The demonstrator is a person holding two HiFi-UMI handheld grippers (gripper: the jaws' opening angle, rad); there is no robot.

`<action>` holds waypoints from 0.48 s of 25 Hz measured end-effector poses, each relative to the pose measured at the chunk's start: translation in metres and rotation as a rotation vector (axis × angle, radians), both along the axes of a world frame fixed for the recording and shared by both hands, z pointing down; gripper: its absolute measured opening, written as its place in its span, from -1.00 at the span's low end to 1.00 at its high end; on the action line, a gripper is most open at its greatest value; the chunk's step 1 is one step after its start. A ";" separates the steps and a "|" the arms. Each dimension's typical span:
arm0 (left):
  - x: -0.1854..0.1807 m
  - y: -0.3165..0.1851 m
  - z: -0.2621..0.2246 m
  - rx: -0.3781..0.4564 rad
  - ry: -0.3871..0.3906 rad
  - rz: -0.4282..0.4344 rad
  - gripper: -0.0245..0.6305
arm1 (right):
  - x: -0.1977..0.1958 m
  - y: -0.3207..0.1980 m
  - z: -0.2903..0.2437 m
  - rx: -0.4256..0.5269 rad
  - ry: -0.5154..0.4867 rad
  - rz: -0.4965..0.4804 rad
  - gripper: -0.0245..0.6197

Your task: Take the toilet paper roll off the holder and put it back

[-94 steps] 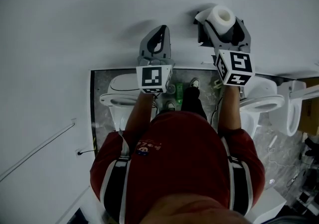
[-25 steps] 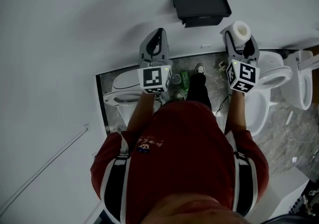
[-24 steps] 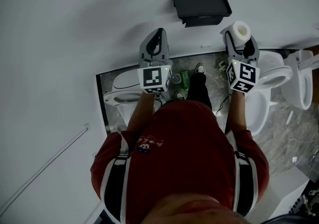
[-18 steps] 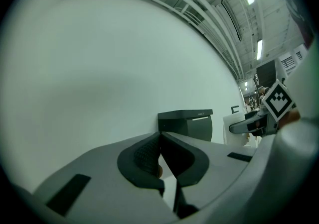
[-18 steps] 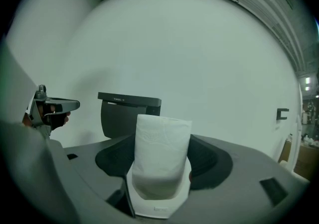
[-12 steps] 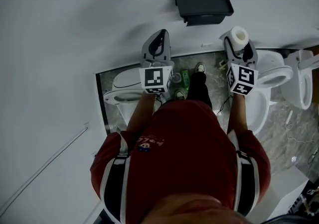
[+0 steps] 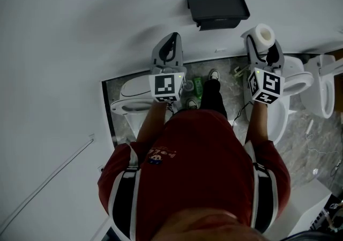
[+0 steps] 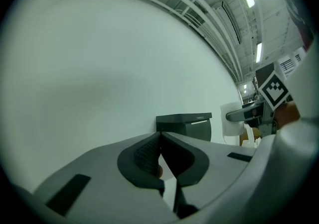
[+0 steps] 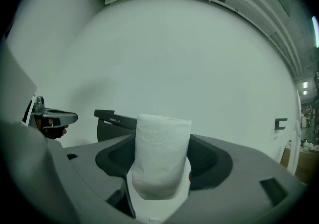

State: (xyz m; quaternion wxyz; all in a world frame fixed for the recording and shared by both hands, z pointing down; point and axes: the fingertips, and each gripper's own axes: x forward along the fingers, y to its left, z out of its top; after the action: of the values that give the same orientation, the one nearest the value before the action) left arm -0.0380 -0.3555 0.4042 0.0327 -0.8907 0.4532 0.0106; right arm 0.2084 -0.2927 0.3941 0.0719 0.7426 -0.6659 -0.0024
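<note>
Shoulders in a red shirt point(image 7: 193, 170) with dark stripes fill the bottom of the head view, and both bare forearms reach forward from them. Each hand carries a gripper topped by a marker cube.

The left gripper point(image 8: 160, 139) has its jaws pressed together, the tips meeting and gripping no object. It points at the plain white wall point(image 7: 80, 31).

The right gripper point(image 7: 262, 42) pinches the toilet paper roll point(image 9: 160, 153) by its sides, one dark pad on each flank. The white roll stands upright between the jaws, and the head view shows its hollow core end-on.

The roll is out of the holder point(image 7: 217, 8), a dark box-shaped fitting fixed to the wall. In the head view the holder lies up and to the left of the roll, clear of it. The right gripper view shows the holder behind the roll and to its left.

Farther down lies a grey marbled floor point(image 7: 305, 143). On it a white toilet point(image 7: 131, 98) stands under the left arm and another toilet point(image 7: 292, 82) under the right. What their bowls contain cannot be made out. The person's shoe point(image 7: 213, 75) shows between them, beside small green items point(image 7: 197, 85) too dim to identify.
</note>
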 end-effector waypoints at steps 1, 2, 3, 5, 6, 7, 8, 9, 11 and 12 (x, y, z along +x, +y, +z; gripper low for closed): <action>0.000 0.000 -0.001 0.002 0.003 -0.001 -0.87 | 0.001 0.000 -0.009 0.018 0.007 0.002 0.07; 0.000 0.000 -0.003 0.005 0.005 -0.001 -0.87 | 0.003 -0.001 -0.018 0.037 0.013 0.004 0.07; 0.001 -0.001 -0.004 0.008 0.007 -0.001 -0.87 | 0.004 -0.001 -0.027 0.057 0.019 0.006 0.07; 0.002 -0.001 -0.004 0.009 0.010 0.000 -0.87 | 0.006 -0.003 -0.046 0.098 0.028 0.008 0.07; 0.002 -0.001 -0.004 0.008 0.011 -0.001 -0.87 | 0.007 -0.005 -0.055 0.118 0.029 0.007 0.07; 0.002 -0.001 -0.004 0.006 0.013 -0.002 -0.87 | 0.007 -0.006 -0.064 0.138 0.029 0.004 0.07; 0.002 -0.001 -0.004 0.004 0.015 -0.004 -0.87 | 0.008 -0.007 -0.072 0.157 0.026 0.002 0.07; 0.003 -0.001 -0.004 0.004 0.016 -0.005 -0.87 | 0.008 -0.009 -0.080 0.176 0.023 -0.001 0.07; 0.003 -0.001 -0.004 0.004 0.019 -0.004 -0.87 | 0.009 -0.012 -0.094 0.208 0.020 -0.003 0.07; 0.003 -0.002 -0.004 0.004 0.021 -0.005 -0.87 | 0.009 -0.014 -0.100 0.222 0.021 -0.005 0.07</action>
State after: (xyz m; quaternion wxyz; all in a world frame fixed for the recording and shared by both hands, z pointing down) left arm -0.0347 -0.3572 0.4006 0.0297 -0.8893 0.4558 0.0208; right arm 0.2172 -0.3063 0.2940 -0.0038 0.7441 -0.6627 -0.0843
